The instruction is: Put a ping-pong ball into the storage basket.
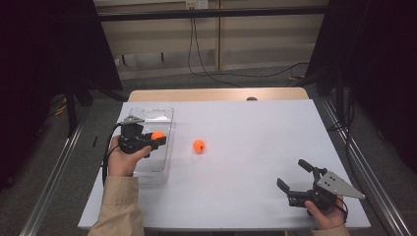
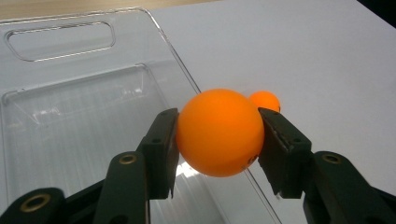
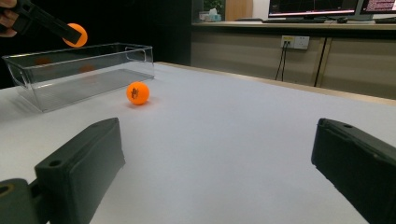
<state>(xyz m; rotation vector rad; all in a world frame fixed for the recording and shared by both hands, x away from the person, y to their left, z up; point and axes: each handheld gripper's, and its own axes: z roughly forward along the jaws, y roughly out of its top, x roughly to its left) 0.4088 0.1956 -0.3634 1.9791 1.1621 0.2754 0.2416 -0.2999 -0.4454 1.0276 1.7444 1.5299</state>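
Observation:
My left gripper (image 1: 158, 137) is shut on an orange ball (image 1: 157, 134), held in the air above the right rim of a clear plastic bin (image 1: 147, 115). In the left gripper view the held ball (image 2: 219, 132) sits squeezed between both jaws over the bin's edge (image 2: 177, 70). A second orange ball (image 1: 198, 145) lies on the white table, right of the bin; the right gripper view has this lying ball (image 3: 137, 93) in front of the bin (image 3: 79, 70). My right gripper (image 1: 294, 175) is open near the table's front right, with nothing between its jaws.
The white table (image 1: 255, 128) has open room between the loose ball and the right gripper. Black metal frame rails run down both sides of the table. Cables trail on the floor behind it.

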